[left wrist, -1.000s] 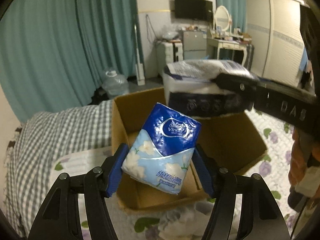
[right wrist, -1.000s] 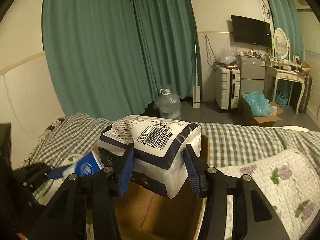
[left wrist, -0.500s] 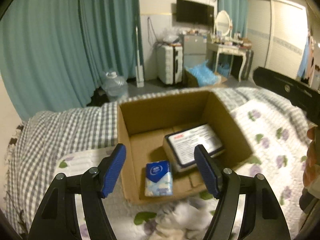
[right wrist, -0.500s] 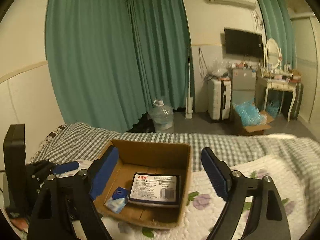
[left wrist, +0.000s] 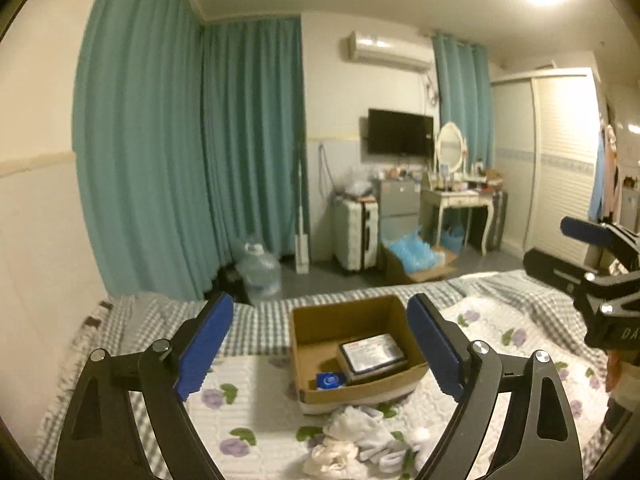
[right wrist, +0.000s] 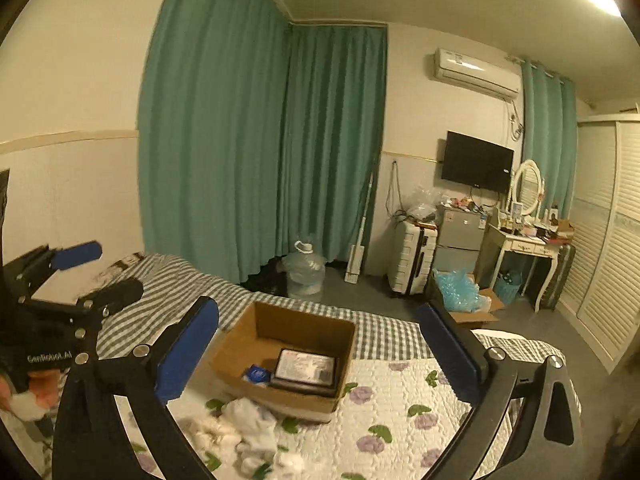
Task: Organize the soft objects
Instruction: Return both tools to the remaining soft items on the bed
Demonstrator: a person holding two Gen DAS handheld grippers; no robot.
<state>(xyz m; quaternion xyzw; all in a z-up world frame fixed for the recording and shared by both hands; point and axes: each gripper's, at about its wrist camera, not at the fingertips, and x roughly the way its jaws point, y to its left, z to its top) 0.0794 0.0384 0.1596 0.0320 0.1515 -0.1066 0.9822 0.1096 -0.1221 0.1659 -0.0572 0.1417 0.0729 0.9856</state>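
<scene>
Now both empty: left gripper and right gripper spread wide, gripping nothing. Blue tissue pack and large dark pack already inside cardboard box, frame centre. Next, probably: drop onto white cloth pile, lower centre; pinch a thick bunch, lift clear of quilt.

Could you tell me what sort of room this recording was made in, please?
It looks like a lived-in bedroom: a bed with a floral quilt carrying the cardboard box, a dressing table with an oval mirror, a sliding-door wardrobe, and a wall-mounted TV.
</scene>
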